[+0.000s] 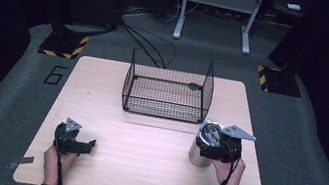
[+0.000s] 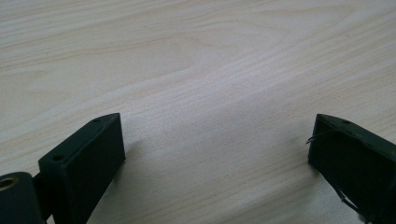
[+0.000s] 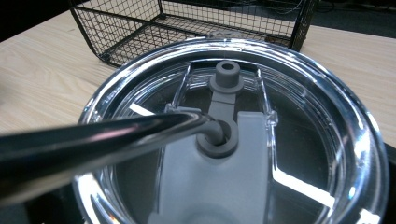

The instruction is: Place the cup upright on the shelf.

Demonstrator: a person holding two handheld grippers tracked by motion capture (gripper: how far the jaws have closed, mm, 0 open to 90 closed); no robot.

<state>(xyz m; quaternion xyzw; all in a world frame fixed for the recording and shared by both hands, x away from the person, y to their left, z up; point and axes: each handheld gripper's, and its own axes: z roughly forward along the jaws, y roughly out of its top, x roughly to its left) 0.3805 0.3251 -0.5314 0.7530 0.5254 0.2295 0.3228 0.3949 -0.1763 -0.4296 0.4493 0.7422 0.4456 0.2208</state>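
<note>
A steel tumbler (image 1: 198, 156) with a clear lid (image 3: 308, 140) stands at the right of the wooden table (image 1: 139, 169). A metal straw (image 3: 93, 140) bends into the grey plug (image 3: 219, 140) in the lid's middle. My right gripper (image 1: 216, 149) is at the tumbler's top, with dark jaws hugging both sides below the lid rim, shut on it. At the table's near left, my left gripper (image 1: 88, 144) rests low and open; its jaws stand wide apart over bare wood (image 2: 215, 140) with nothing between them.
A black wire basket (image 1: 168, 85) stands at the table's far middle, just beyond the tumbler, and its near corner shows behind the lid (image 3: 140, 28). Grey carpet, cables and stand legs surround the table.
</note>
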